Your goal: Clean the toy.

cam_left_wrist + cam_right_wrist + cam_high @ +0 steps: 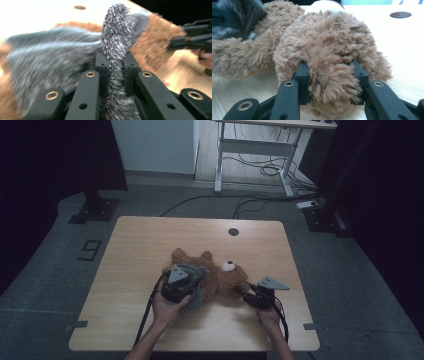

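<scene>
While I look down from the high view, I see one brown plush bear [220, 277] lying on the wooden desk [135, 250], a little toward my side of its middle, with one grey fuzzy cloth [196, 290] draped over its left part. My left claw [192, 282] sits on that cloth and my right claw [248, 292] reaches into the bear's right end. One round cable hole [233, 231] marks the far edge of the desk. I judge the step in hand to be pulling the grey garment along or off the bear, so the right hand has to anchor while the left does the travelling.

From the left gripper view, the left claw [115, 65] is clenched on a ridge of the grey cloth [116, 32], the fabric standing up in a narrow fold between the jaws. The pinch looks deep enough; I would keep it closed hard and draw level with the desk rather than upward, so the bear [160, 37] is not lifted with it. The right claw [192, 37] shows at the far right, close by.

From the right gripper view, the right claw [329, 82] is clamped around one thick furry limb of the bear [329, 45], the pile bulging between the jaws. Plush slips easily, I think, so I would hold steady and press slightly down onto the desk [407, 45].

Count: one bear, one grey cloth, two claws, one desk.
</scene>
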Demonstrator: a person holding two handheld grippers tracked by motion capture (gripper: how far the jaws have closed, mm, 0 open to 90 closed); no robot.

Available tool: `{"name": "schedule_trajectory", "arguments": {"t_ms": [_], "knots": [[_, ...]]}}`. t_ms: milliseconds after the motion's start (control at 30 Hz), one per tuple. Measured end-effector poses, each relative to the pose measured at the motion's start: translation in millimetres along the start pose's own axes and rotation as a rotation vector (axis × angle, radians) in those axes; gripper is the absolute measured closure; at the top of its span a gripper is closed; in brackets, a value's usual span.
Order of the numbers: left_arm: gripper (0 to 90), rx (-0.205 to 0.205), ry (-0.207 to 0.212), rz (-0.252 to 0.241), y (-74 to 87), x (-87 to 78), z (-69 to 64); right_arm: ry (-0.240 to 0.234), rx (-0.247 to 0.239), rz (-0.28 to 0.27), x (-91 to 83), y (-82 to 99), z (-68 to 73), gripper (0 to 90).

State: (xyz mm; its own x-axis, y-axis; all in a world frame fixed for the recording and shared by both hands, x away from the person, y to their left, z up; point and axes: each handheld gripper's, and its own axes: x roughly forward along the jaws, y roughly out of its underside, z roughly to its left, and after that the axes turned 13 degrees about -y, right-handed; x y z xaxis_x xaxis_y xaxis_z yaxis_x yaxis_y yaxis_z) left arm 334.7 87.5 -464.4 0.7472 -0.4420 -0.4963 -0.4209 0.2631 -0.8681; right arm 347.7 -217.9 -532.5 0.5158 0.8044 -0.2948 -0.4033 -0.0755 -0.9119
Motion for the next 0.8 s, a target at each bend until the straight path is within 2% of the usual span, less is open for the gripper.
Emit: {"name": "schedule_trajectory", "arguments": {"t_ms": [100, 167, 200, 300, 333, 400, 467, 500, 567, 667, 800], "knots": [[78.2, 0.005, 0.068, -0.031, -15.7, 3.5, -21.1, 0.005, -0.003, 0.002, 0.1, -0.1, 1.0, 61.1], [78.2, 0.011, 0.104, -0.034, -24.1, 6.9, -34.8, 0.007, -0.005, 0.003, 0.1, -0.1, 1.3, 61.1], [78.2, 0.028, 0.12, -0.037, -28.6, 9.0, -45.4, 0.007, -0.005, 0.005, 0.0, -0.1, 1.2, 61.1], [78.2, 0.08, 0.132, -0.021, -32.9, 17.0, -70.5, 0.006, -0.002, 0.005, -0.2, -0.1, 1.2, 61.1], [78.2, 0.099, 0.126, -0.006, -32.1, 21.8, -76.8, 0.006, -0.002, 0.006, -0.3, -0.1, 1.1, 61.0], [78.1, 0.106, 0.133, 0.044, -27.0, 35.2, -83.1, 0.005, 0.0, 0.003, 0.0, -0.1, 1.0, 61.0], [78.1, 0.118, 0.11, 0.11, -16.0, 49.9, -82.3, 0.005, -0.003, 0.007, -0.4, -0.2, 1.1, 61.0], [78.0, 0.115, 0.109, 0.116, -13.3, 52.0, -80.7, 0.004, -0.006, 0.01, -0.5, -0.1, 1.2, 61.1], [78.1, 0.075, 0.127, 0.122, -3.6, 53.7, -70.4, 0.005, -0.011, 0.017, -0.5, -0.1, 1.4, 61.1], [78.3, 0.085, 0.094, 0.118, 4.6, 44.6, -57.1, 0.001, -0.009, 0.015, -0.7, -0.3, 0.2, 61.1], [78.4, 0.043, 0.039, 0.09, 13.7, 18.5, -23.5, -0.004, -0.009, 0.02, -1.2, -0.4, 0.3, 61.1]]}}
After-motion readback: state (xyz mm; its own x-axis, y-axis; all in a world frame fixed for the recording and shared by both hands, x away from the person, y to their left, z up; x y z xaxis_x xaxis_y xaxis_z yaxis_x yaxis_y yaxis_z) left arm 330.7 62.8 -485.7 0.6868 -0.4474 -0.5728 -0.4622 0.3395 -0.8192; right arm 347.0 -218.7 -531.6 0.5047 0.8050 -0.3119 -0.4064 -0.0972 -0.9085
